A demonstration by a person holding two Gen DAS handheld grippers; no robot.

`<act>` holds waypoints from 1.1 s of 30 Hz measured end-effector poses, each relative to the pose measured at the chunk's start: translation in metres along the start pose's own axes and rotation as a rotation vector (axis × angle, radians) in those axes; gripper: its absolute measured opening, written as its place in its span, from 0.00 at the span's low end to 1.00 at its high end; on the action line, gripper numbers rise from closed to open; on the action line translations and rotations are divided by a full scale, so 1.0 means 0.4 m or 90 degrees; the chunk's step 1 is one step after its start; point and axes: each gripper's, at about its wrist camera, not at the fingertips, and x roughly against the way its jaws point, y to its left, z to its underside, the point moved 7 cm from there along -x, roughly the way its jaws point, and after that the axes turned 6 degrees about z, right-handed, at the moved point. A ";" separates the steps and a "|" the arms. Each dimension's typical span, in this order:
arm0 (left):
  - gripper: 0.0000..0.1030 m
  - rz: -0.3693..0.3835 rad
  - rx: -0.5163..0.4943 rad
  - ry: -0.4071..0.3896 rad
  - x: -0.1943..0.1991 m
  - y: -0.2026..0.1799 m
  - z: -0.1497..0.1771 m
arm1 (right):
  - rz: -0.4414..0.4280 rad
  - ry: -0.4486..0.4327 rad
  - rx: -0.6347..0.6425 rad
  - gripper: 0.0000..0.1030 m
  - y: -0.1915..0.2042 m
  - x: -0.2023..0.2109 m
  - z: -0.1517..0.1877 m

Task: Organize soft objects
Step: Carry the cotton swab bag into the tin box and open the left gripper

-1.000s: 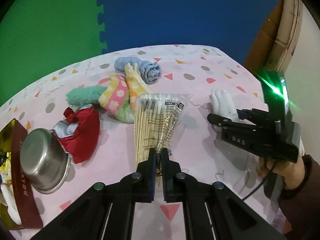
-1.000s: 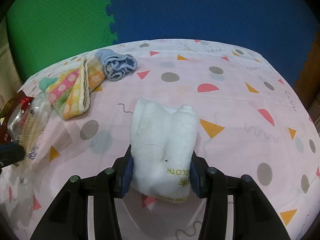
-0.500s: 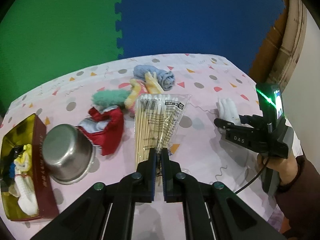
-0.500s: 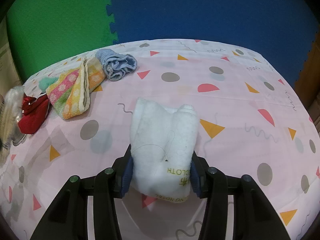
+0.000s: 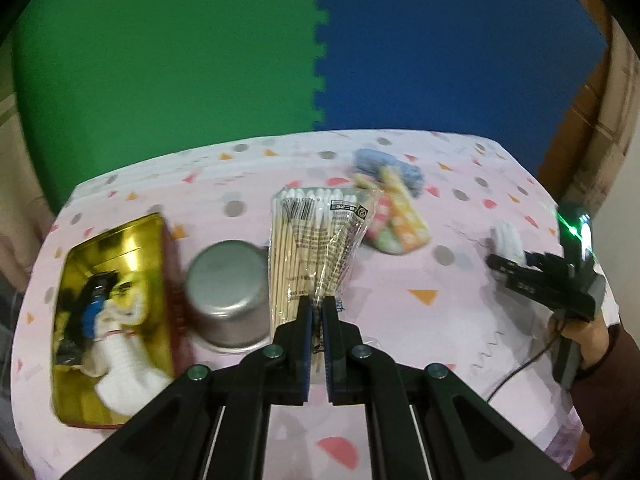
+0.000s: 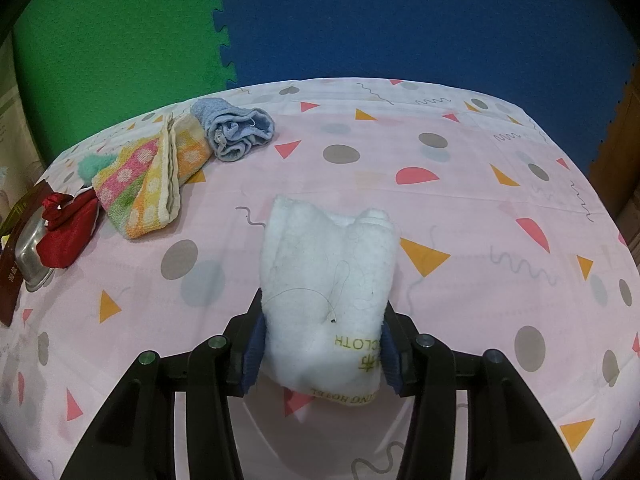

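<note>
The step in hand looks like clearing and sorting: the left gripper (image 5: 316, 316) has its fingers pressed together on the tail of a swab pack (image 5: 316, 248), a crinkly clear bag of thin wooden sticks with white cotton tips, which fans out ahead of the fingers and hangs clear of the desk (image 5: 400, 320). Just left of those fingers sits a steel bowl (image 5: 228, 292), upturned, dull and round, and further left an open tin (image 5: 116, 312) with a shiny gold lining that already holds a few things, too blurred to name. Judging by that, the pack seems bound for the tin or its side of the desk, so the next move calls for carrying it left over the bowl and letting go low, since the thin film will slip and flutter. The right gripper (image 6: 322, 344) has its fingers clamped on the sides of a white towel (image 6: 328, 276), thick, fluffy and folded, with yellow lettering near the hem; it juts forward between the fingers and its far end seems to rest on the desk. Ahead and left of these fingers lie a striped towel (image 6: 148, 188) with pale dots, a rolled blue cloth (image 6: 236, 128), a green fuzzy piece (image 6: 94, 166) and a glossy red pouch (image 6: 68, 228). The white towel probably belongs beside them.
</note>
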 end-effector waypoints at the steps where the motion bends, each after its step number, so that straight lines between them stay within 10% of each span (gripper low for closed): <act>1: 0.04 -0.007 0.006 -0.001 0.006 0.019 -0.001 | 0.000 0.000 0.000 0.46 0.000 0.000 0.000; 33: 0.04 -0.179 0.190 0.044 -0.042 0.530 0.033 | 0.000 0.000 0.000 0.46 0.000 0.001 0.001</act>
